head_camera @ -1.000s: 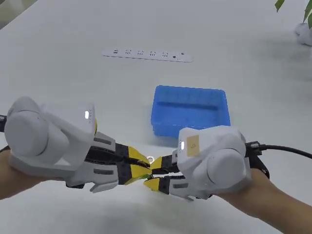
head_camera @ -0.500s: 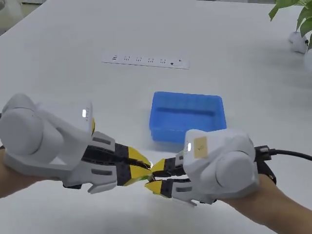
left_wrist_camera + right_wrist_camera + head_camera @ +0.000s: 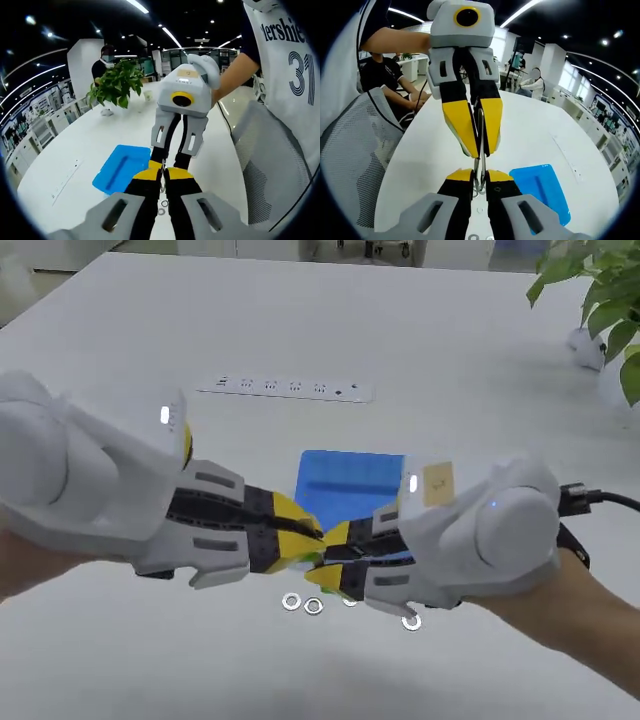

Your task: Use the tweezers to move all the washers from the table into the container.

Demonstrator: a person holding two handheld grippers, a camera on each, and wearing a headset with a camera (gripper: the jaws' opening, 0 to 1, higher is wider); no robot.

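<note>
My left gripper (image 3: 305, 537) comes in from the left and my right gripper (image 3: 335, 545) from the right, tip to tip above the table. The thin metal tweezers (image 3: 480, 145) run between them, and both pairs of yellow jaws are shut on them. In the left gripper view the tweezers (image 3: 163, 173) show as a sliver between my own jaws (image 3: 162, 176). Several small steel washers (image 3: 291, 602) lie on the white table below the tips, one further right (image 3: 411, 621). The blue container (image 3: 345, 478) sits just behind the grippers, partly hidden by them.
A white power strip (image 3: 285, 388) lies beyond the container. A potted plant (image 3: 600, 300) stands at the far right edge of the table (image 3: 450, 360). A mesh chair (image 3: 270, 170) is beside the table, and people sit in the background.
Both grippers, still tip to tip, now sit higher in the picture in front of the container. Washers that they hid now show on the table below them. The head camera has tilted up.
</note>
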